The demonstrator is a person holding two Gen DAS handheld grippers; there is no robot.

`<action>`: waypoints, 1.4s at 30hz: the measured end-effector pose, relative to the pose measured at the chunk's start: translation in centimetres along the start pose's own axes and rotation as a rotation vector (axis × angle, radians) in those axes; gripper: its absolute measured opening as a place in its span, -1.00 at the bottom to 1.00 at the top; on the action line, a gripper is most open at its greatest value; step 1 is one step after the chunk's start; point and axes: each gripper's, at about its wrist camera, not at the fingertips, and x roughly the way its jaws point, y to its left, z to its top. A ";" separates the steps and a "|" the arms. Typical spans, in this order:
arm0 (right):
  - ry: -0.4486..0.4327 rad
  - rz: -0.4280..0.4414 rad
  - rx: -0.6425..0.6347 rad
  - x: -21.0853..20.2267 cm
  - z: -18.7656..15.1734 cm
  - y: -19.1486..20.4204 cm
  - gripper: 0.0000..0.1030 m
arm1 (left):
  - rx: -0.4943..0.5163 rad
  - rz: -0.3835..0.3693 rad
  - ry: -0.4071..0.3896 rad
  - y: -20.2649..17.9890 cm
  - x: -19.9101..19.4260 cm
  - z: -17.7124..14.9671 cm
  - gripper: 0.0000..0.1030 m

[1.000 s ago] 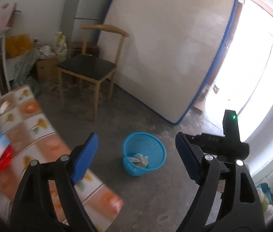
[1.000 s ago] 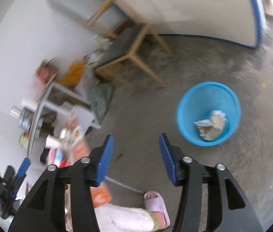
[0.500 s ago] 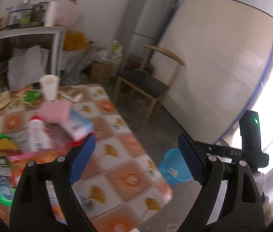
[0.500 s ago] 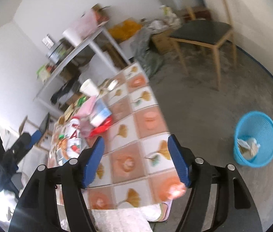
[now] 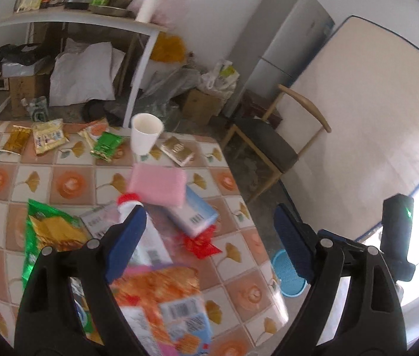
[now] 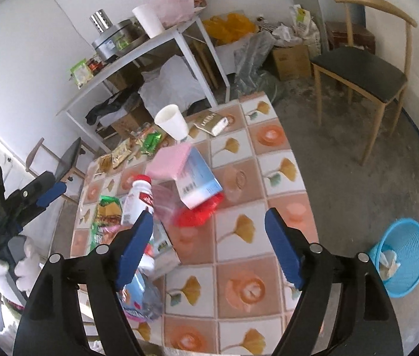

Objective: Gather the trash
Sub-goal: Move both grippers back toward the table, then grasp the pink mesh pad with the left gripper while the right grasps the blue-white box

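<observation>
Some trash already in the blue basket [image 6: 402, 255] on the floor, off the near right corner of the tabletop [image 6: 239, 284]: pale crumpled scraps at its bottom. Most of the job still ahead, by the look of it.

Left on the tabletop: a white paper cup [image 6: 172, 121] upright near the far edge, small snack packets [image 5: 46, 136] along that edge, a flat gold pack [image 6: 212, 123] beside the cup, a pink sponge [image 5: 157, 184] lying partly over a blue-and-white box [image 6: 197, 181], a red wrapper [image 5: 200, 244] under the box, a white bottle with a red cap [image 6: 138, 201], a green bag [image 5: 46, 231], and an orange packet [image 5: 162, 290] nearest the left claw.

Left claw [image 5: 209, 243] spread wide, nothing between its pads. Right claw [image 6: 209, 249] likewise spread, having just been opening, empty, above the tabletop.
</observation>
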 end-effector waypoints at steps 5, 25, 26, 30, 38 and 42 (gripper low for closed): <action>0.009 0.015 -0.006 1.9 1.5 0.8 0.49 | -0.012 0.010 0.031 2.0 1.0 2.5 0.62; 0.111 0.103 -0.031 10.8 2.9 0.7 0.50 | -0.109 -0.034 0.464 9.3 19.5 7.5 0.62; 0.115 0.105 -0.034 11.2 2.9 0.7 0.50 | -0.123 -0.025 0.486 9.9 20.5 7.3 0.62; 0.130 0.136 -0.021 12.9 3.1 0.8 0.50 | -0.197 -0.003 0.552 12.1 23.5 6.7 0.62; 0.160 0.176 -0.004 15.1 3.2 1.3 0.50 | -0.343 -0.095 0.680 15.5 27.5 5.1 0.60; 0.172 0.186 0.007 15.8 3.1 1.4 0.50 | -0.357 -0.144 0.702 15.6 28.3 4.6 0.45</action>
